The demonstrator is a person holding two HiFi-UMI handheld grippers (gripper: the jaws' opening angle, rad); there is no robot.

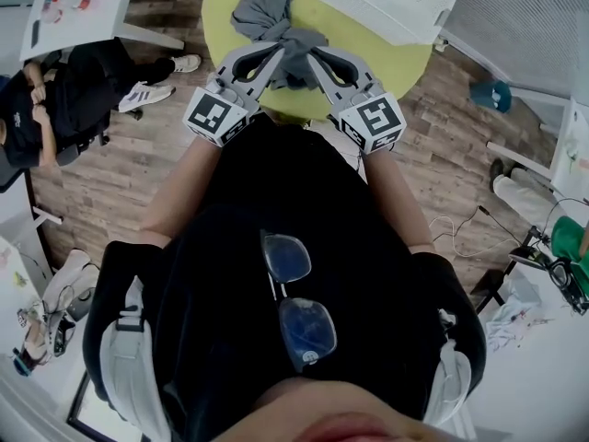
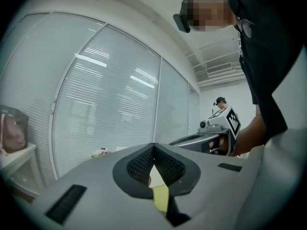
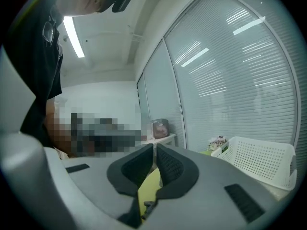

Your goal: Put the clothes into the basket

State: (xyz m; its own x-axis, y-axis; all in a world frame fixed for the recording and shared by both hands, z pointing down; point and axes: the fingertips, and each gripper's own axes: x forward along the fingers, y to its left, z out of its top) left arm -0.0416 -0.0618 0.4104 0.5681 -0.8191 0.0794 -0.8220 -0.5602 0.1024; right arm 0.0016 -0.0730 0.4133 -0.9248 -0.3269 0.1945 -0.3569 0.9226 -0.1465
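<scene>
A grey garment lies crumpled on the round yellow-green table. The white perforated basket stands at the table's far right and also shows as the basket in the right gripper view. My left gripper and right gripper are held side by side over the near end of the garment, tips angled toward each other. Both are shut. In the gripper views, the left gripper and right gripper show no cloth between the pads, only yellow table beneath. The left gripper view also catches the right gripper's marker cube.
A seated person in black is at the left beside a white table. Another person's shoes and a teal object lie on the wooden floor at the right. Blinds-covered glass walls surround the room.
</scene>
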